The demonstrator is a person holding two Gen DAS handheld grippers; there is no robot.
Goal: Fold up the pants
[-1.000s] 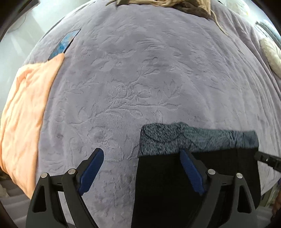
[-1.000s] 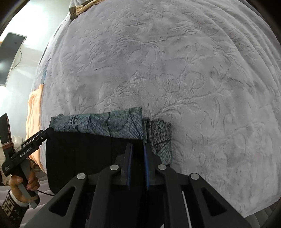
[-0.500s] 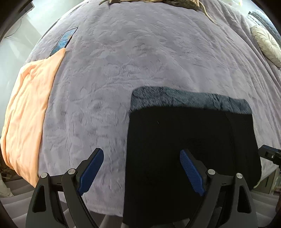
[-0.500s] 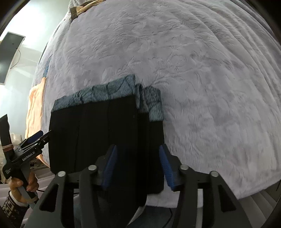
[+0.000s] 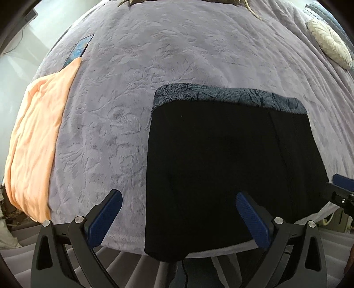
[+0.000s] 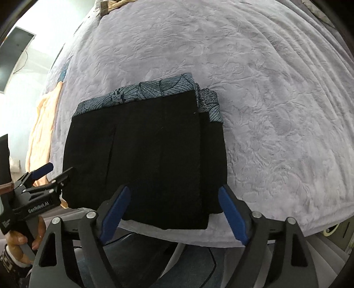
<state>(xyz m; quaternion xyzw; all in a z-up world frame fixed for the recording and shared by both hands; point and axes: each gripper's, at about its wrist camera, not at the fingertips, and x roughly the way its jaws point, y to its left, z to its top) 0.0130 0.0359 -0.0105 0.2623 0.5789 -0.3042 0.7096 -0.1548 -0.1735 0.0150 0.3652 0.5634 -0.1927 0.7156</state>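
The pants (image 5: 232, 159) lie folded in a flat black rectangle on the lilac bedspread (image 5: 177, 55), with a blue-grey patterned band (image 5: 221, 95) along the far edge. They also show in the right wrist view (image 6: 143, 150), where folded layers step out on the right side. My left gripper (image 5: 179, 208) is open and empty, held back from the near edge of the pants. My right gripper (image 6: 172, 206) is open and empty, just before the near edge. The left gripper shows at the left of the right wrist view (image 6: 50, 177).
An orange cloth (image 5: 37, 137) lies at the left side of the bed. A blue flat object (image 5: 77, 48) lies beyond it. A pale round cushion (image 5: 329, 42) sits far right. Brownish fabric (image 6: 115, 4) lies at the far end. The bed's front edge (image 6: 177, 234) is close below the grippers.
My right gripper has opened and let go of the pants. Both grippers have drawn back toward the bed's front edge. The pants now lie flat on the bed.
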